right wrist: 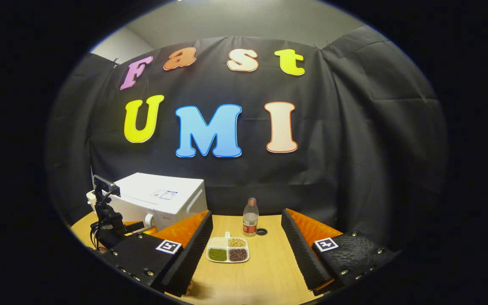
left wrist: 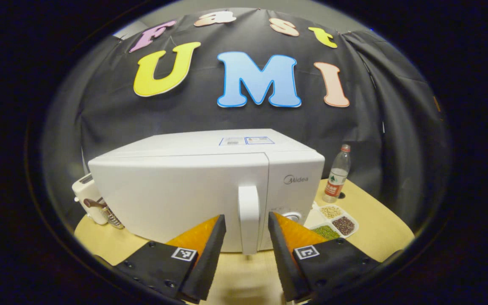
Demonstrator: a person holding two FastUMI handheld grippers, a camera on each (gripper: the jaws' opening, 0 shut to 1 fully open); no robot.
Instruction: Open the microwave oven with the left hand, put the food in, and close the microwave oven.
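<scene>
The white microwave (left wrist: 176,190) stands on the table with its door shut, and in the right gripper view the microwave (right wrist: 159,197) sits at the far left. Its vertical white handle (left wrist: 248,220) rises between the two fingers of my left gripper (left wrist: 247,217), which is open, with a gap on each side of the handle. The food is a white three-part dish of beans (left wrist: 336,222) lying right of the microwave. In the right gripper view this dish (right wrist: 228,250) lies on the table ahead of my right gripper (right wrist: 246,213), which is open and holds nothing.
A clear water bottle (left wrist: 337,173) with a red label stands behind the dish, seen also as the bottle (right wrist: 250,217). A cream toaster-like appliance (left wrist: 88,199) sits left of the microwave. The wooden table (right wrist: 269,271) has bare room in front of the dish.
</scene>
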